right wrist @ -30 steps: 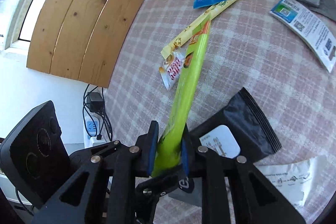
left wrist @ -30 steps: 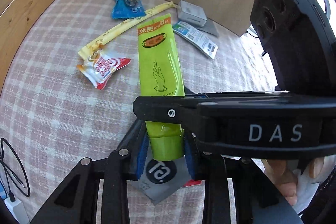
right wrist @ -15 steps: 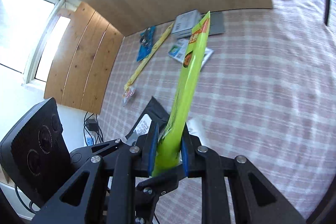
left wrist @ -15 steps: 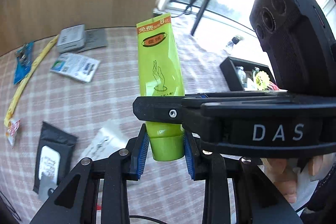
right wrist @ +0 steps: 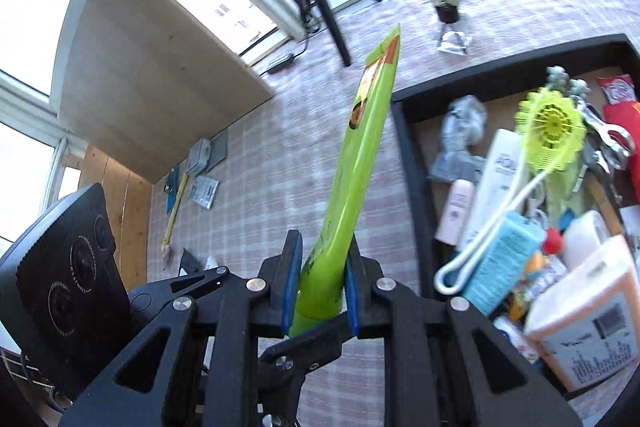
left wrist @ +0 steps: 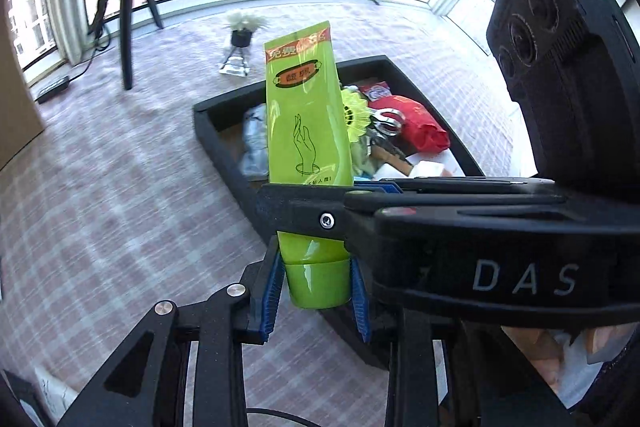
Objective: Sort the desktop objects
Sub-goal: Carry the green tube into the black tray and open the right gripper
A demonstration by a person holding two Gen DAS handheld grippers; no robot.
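Note:
A lime-green hand-cream tube [left wrist: 306, 115] stands cap-down, held by both grippers at once. My left gripper [left wrist: 316, 283] is shut on its green cap, blue pads on either side. My right gripper [right wrist: 320, 279] is shut on the tube's lower body just above the cap, and in the left wrist view its black fingers cross in front of the tube. The tube hangs by the near-left wall of a black tray [left wrist: 224, 147], also seen as the black tray [right wrist: 412, 163] in the right wrist view, which is crowded with sorted items.
In the tray lie a yellow-green plastic flower wand [right wrist: 550, 131], white bottles [right wrist: 496, 179], a blue sponge [right wrist: 504, 259], a red pouch [left wrist: 416, 123] and an orange-white box [right wrist: 588, 311]. A tripod [left wrist: 126, 27] and a small potted plant [left wrist: 242, 31] stand behind. Packets [right wrist: 204, 187] remain far left on the checked cloth.
Both grippers have swung the tube together from over the scattered packets to the black tray, rising a little and rolling. Neither grip on the tube has changed.

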